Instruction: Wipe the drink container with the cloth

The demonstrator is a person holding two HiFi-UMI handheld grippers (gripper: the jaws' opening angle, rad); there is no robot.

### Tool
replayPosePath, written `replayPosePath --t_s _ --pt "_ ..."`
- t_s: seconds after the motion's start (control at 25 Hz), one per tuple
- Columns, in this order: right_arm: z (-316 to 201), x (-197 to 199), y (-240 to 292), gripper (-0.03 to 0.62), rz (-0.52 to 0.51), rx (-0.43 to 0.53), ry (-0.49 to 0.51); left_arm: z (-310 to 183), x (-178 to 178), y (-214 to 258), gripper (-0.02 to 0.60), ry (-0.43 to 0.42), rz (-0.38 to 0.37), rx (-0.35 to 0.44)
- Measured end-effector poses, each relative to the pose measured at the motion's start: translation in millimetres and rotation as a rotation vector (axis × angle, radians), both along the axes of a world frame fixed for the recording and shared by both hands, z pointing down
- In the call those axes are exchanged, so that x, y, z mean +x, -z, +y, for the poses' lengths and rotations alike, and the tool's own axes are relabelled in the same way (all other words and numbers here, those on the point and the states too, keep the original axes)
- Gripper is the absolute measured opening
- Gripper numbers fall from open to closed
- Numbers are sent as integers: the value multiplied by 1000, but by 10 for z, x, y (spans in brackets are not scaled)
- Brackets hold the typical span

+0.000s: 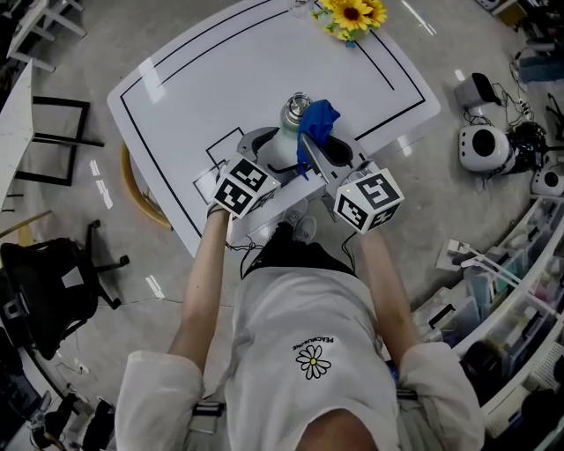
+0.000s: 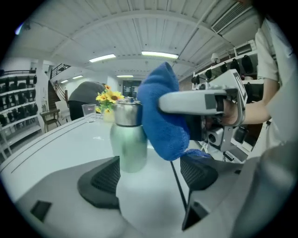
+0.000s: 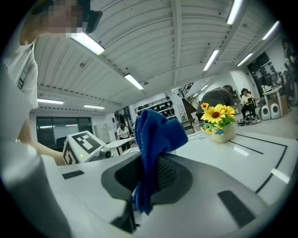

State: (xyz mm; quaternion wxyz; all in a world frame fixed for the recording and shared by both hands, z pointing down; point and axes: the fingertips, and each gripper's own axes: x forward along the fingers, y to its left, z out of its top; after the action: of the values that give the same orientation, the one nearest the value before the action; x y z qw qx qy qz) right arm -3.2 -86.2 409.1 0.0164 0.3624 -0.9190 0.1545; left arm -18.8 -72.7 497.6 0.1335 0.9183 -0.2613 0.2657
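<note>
A pale green drink bottle [image 1: 289, 130] with a steel cap stands upright on the white table [image 1: 229, 70], near its front edge. In the left gripper view the bottle [image 2: 126, 142] stands just ahead of my left gripper [image 2: 151, 174], which is open, with the bottle beyond its dark pads [image 2: 103, 179]. My right gripper [image 1: 310, 145] is shut on a blue cloth [image 1: 319, 121]. The cloth [image 2: 160, 114] rests against the bottle's right side and top. In the right gripper view the cloth [image 3: 153, 139] hangs bunched between the jaws of the right gripper [image 3: 149, 174] and hides the bottle.
A vase of sunflowers [image 1: 352, 16] and a clear glass [image 1: 300, 7] stand at the table's far edge. Black lines mark the tabletop. A black chair [image 1: 53, 282] is at the left on the floor, white devices [image 1: 483, 145] and shelving at the right.
</note>
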Motion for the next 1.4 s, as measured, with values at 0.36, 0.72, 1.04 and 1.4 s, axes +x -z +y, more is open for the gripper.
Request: replayPosePath --t_s 0.36,0.72,1.04,1.4 --pt "-40 48 9 41 24 3 -13 -492 -88 -141 391 -40 -32 7" --pt "-72 137 -14 42 87 18 -52 -198 68 -193 391 -65 -33 -21" --pt "-46 -15 -9 41 86 21 -3 130 306 -163 390 -143 -14 -39" --pt "-55 34 9 41 77 18 -8 -381 -181 -86 391 -10 6 -1"
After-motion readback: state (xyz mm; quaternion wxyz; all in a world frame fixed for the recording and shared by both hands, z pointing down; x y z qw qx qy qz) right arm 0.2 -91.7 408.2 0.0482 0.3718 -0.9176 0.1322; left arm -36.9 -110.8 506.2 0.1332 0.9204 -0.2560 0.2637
